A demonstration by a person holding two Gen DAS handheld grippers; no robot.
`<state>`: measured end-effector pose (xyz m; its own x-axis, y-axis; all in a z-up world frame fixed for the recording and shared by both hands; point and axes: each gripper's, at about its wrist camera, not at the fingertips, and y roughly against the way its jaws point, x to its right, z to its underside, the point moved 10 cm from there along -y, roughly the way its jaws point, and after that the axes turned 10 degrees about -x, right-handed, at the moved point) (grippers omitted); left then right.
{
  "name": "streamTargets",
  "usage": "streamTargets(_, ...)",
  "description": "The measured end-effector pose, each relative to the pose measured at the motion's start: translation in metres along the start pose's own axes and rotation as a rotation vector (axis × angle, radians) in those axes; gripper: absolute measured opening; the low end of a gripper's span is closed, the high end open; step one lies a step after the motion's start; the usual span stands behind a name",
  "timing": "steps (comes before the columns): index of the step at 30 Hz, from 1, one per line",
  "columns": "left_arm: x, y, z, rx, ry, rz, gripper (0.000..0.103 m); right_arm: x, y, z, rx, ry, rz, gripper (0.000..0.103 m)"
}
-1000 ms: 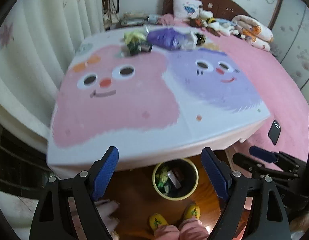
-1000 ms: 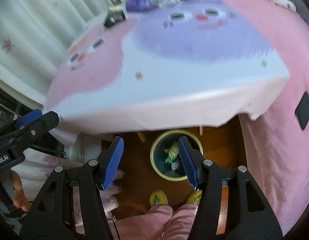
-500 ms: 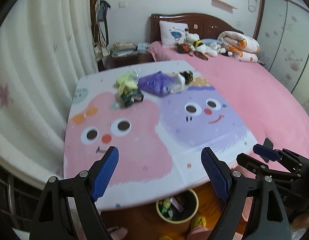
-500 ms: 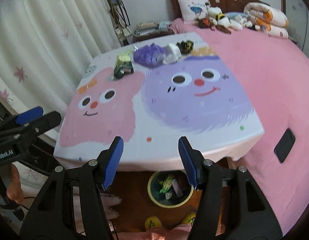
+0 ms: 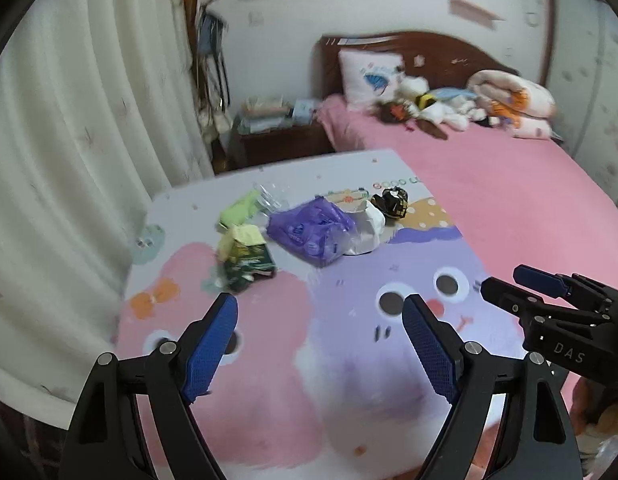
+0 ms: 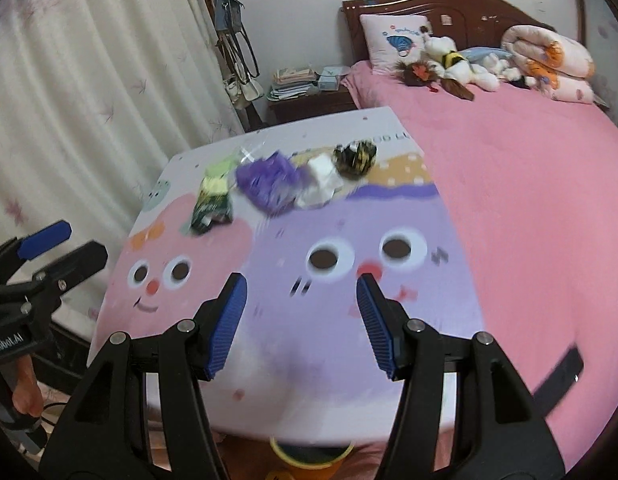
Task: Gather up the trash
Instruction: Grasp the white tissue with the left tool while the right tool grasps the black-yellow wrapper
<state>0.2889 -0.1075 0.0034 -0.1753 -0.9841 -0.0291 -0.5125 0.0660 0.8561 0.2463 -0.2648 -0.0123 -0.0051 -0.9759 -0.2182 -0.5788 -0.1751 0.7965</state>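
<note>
Your left gripper [image 5: 319, 322] hovers over the near half of the table [image 5: 269, 420], its blue pads spread wide with nothing between them. Your right gripper [image 6: 301, 300] hangs over the purple face on the cloth, also spread apart and holding nothing.

The trash sits in a row across the far half of the table: a green-and-yellow wrapper [image 5: 245, 258] toward the left edge, a crumpled purple bag [image 5: 309, 232] in the middle, a white wad [image 5: 367, 226] touching the bag's right side, and a black-and-yellow crumpled wrapper [image 5: 393, 200] farthest right, near the edge that meets the pink bed [image 6: 529, 184]. A pale green piece [image 5: 239, 210] lies just behind the green-and-yellow wrapper.

The whole printed stretch between your grippers and the trash is bare cloth. The left table edge runs beside the white curtain [image 6: 69, 100]; the right edge butts against the bed. The bin's yellow rim [image 6: 309, 456] shows just under the near table edge in the right wrist view.

Readable writing: "DAS" on the right gripper's body seen from the left wrist, and partial lettering ending "Robot.AI" on the left gripper seen from the right wrist. The cloth's print near the far edge is too blurred to read fully.
</note>
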Motion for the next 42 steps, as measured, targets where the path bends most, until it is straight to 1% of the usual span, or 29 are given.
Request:
streamTargets(3, 0.025, -0.044, -0.033, -0.084, 0.055, 0.041, 0.083, 0.029, -0.026, -0.037, -0.048, 0.023, -0.011, 0.054)
streamTargets(4, 0.034, -0.059, -0.044, -0.103, 0.069, 0.05, 0.081, 0.04, -0.038, -0.054, -0.07, 0.039, -0.032, 0.054)
streamTargets(6, 0.053, -0.09, -0.069, -0.138, 0.111, 0.088, 0.074, 0.056, -0.058, -0.077, -0.09, 0.059, -0.049, 0.054)
streamTargets(7, 0.062, -0.104, -0.077, -0.154, 0.127, 0.103, 0.068, 0.064, -0.067, -0.087, -0.099, 0.068, -0.053, 0.054)
streamTargets(8, 0.071, -0.12, -0.088, -0.171, 0.143, 0.124, 0.065, 0.073, -0.078, -0.099, -0.111, 0.075, -0.058, 0.054)
streamTargets(10, 0.084, -0.147, -0.106, -0.183, 0.179, 0.148, 0.063, 0.094, -0.106, -0.126, -0.138, 0.071, -0.076, 0.054)
streamTargets(12, 0.093, -0.174, -0.118, -0.202, 0.205, 0.16, 0.062, 0.11, -0.13, -0.148, -0.159, 0.055, -0.095, 0.054)
streamTargets(14, 0.096, -0.197, -0.124, -0.228, 0.235, 0.166, 0.057, 0.121, -0.153, -0.163, -0.181, 0.034, -0.108, 0.054)
streamTargets(15, 0.099, -0.213, -0.129, -0.249, 0.251, 0.164, 0.056, 0.127, -0.167, -0.172, -0.195, 0.02, -0.119, 0.054)
streamTargets(18, 0.095, -0.244, -0.13, -0.285, 0.282, 0.135, 0.055, 0.136, -0.193, -0.188, -0.217, -0.004, -0.136, 0.054)
streamTargets(19, 0.094, -0.252, -0.128, -0.298, 0.293, 0.129, 0.055, 0.139, -0.204, -0.195, -0.226, -0.013, -0.153, 0.054)
streamTargets(23, 0.093, -0.284, -0.126, -0.342, 0.325, 0.093, 0.055, 0.136, -0.23, -0.207, -0.26, -0.014, -0.191, 0.054)
streamTargets(29, 0.083, -0.317, -0.12, -0.38, 0.351, 0.051, 0.055, 0.127, -0.265, -0.206, -0.313, -0.008, -0.209, 0.054)
streamTargets(33, 0.074, -0.328, -0.122, -0.386, 0.386, 0.043, 0.055, 0.122, -0.284, -0.202, -0.35, -0.03, -0.229, 0.054)
streamTargets(37, 0.065, -0.334, -0.125, -0.387, 0.393, 0.021, 0.055, 0.113, -0.295, -0.2, -0.369, -0.026, -0.255, 0.055)
streamTargets(40, 0.061, -0.341, -0.124, -0.398, 0.39, 0.01, 0.045, 0.106, -0.297, -0.195, -0.382, -0.013, -0.271, 0.055)
streamTargets(42, 0.059, -0.339, -0.123, -0.392, 0.39, 0.012, 0.043, 0.101, -0.298, -0.191, -0.388, -0.004, -0.279, 0.055)
